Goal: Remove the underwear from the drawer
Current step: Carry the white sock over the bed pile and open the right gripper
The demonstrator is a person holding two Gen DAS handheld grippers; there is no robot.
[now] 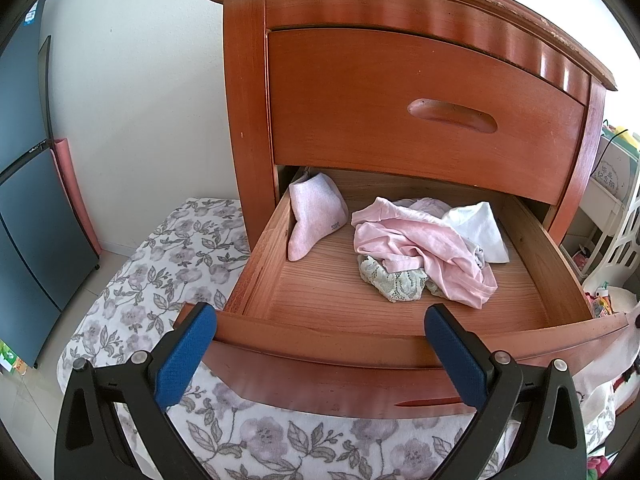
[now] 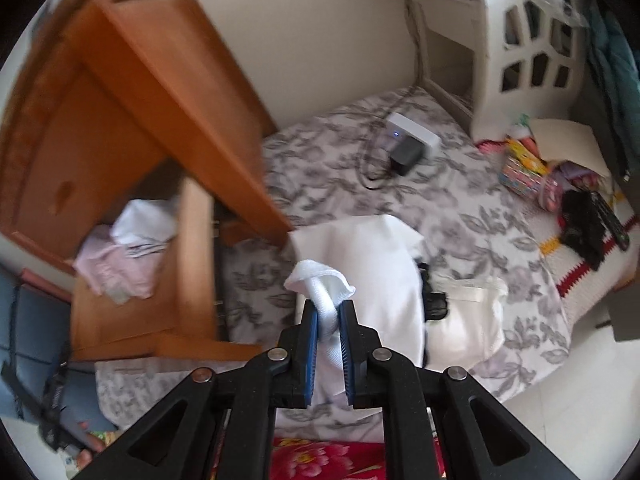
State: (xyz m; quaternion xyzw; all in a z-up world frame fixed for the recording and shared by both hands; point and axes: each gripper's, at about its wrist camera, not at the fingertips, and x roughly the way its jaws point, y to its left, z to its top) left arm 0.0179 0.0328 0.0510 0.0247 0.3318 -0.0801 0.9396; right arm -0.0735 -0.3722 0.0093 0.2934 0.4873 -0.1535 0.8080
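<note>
Beside the floral bed (image 2: 460, 208), the right gripper (image 2: 329, 320) clamps a white garment (image 2: 320, 284) already out, the left gripper (image 1: 320, 344) gapes empty, and pink underwear (image 1: 420, 240) remains in the drawer (image 1: 304, 332).

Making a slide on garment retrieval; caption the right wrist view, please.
Right gripper clamps a white garment above the floral bedding, beside the open drawer.
</note>
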